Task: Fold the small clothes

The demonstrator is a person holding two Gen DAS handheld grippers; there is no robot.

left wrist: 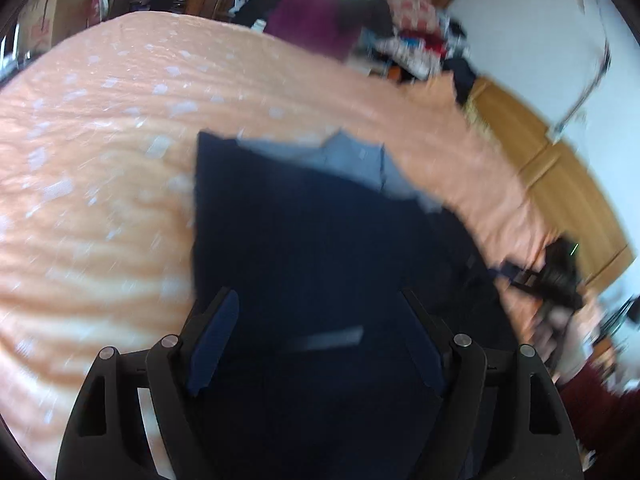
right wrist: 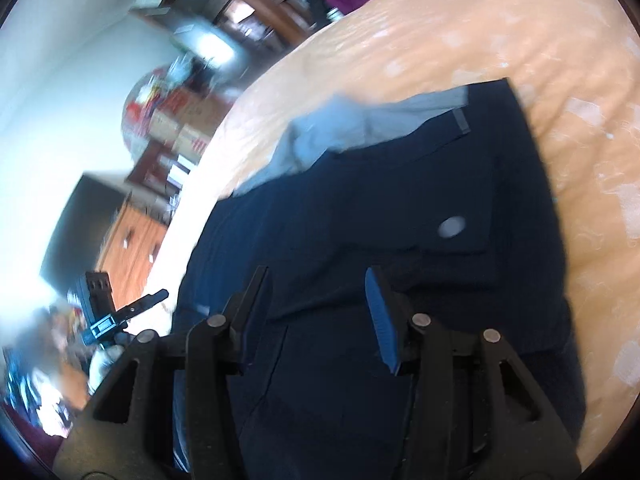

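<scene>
Item: dark navy garment (left wrist: 320,240), spread on the peach bedspread (left wrist: 100,160), pale lining exposed at its far edge. Left gripper (left wrist: 316,300) and right gripper (right wrist: 318,276): both spread wide above the garment's near end, holding nothing. Risk: pinching one layer only, skewing the fold.

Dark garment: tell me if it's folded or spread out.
Partly folded. The dark garment lies on the orange bedspread with its grey lining turned out at the far edge; both grippers hover open above it.
</scene>
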